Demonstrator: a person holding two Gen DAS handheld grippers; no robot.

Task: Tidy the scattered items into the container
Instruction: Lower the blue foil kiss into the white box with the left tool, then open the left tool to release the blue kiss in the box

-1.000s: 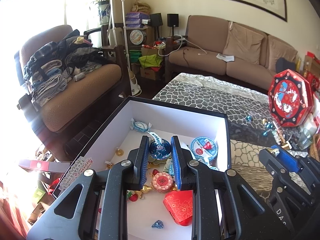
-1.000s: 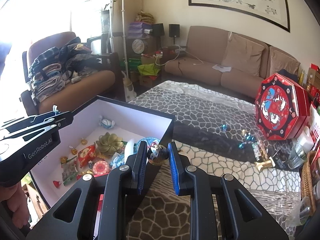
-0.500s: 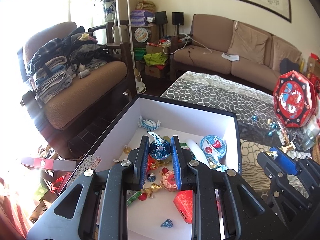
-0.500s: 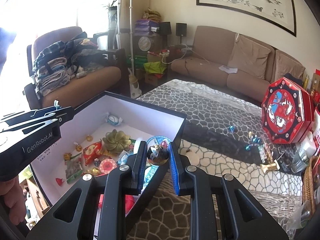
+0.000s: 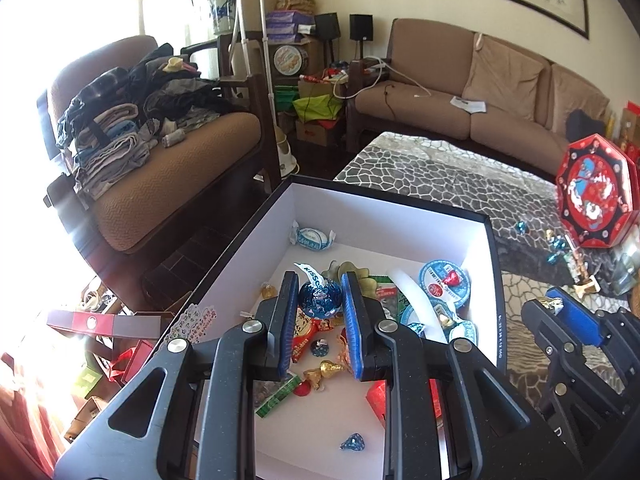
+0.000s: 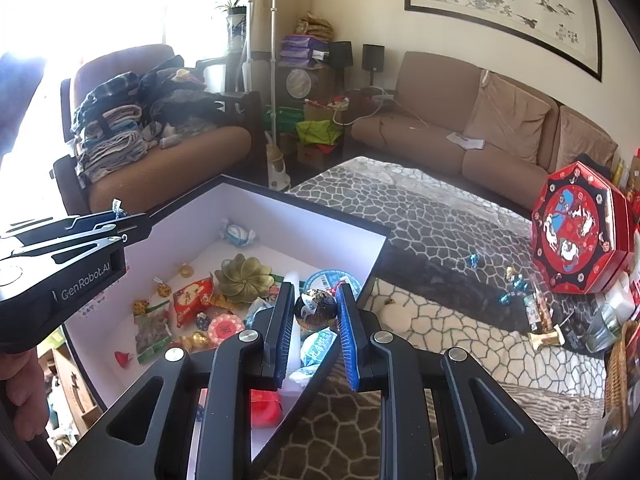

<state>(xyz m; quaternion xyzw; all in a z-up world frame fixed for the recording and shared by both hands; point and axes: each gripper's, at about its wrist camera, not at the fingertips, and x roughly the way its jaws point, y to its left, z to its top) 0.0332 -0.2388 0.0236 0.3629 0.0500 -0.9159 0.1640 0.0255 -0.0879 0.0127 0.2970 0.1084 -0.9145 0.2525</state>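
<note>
A black box with white inside (image 5: 384, 224) (image 6: 304, 220) stands on the patterned table and holds several sweets and packets. My left gripper (image 5: 320, 300) is shut on a blue foil-wrapped chocolate (image 5: 320, 298) above the box's inside. My right gripper (image 6: 314, 308) is shut on a dark, gold-speckled wrapped sweet (image 6: 316, 310) over the box's right edge. The right gripper (image 5: 560, 312) also shows at the right of the left wrist view, and the left gripper (image 6: 116, 220) at the left of the right wrist view. A few loose blue and gold sweets (image 6: 512, 280) lie on the table near the red tin.
A red octagonal tin (image 6: 576, 232) stands on edge at the table's right. A wicker basket (image 6: 618, 364) and small items crowd the right rim. An armchair piled with clothes (image 5: 132, 128) sits left of the box, a sofa (image 5: 480, 92) behind the table.
The right gripper with its sweet has moved left, from the table beside the box to over the box's right edge. The left gripper has kept its blue chocolate over the box.
</note>
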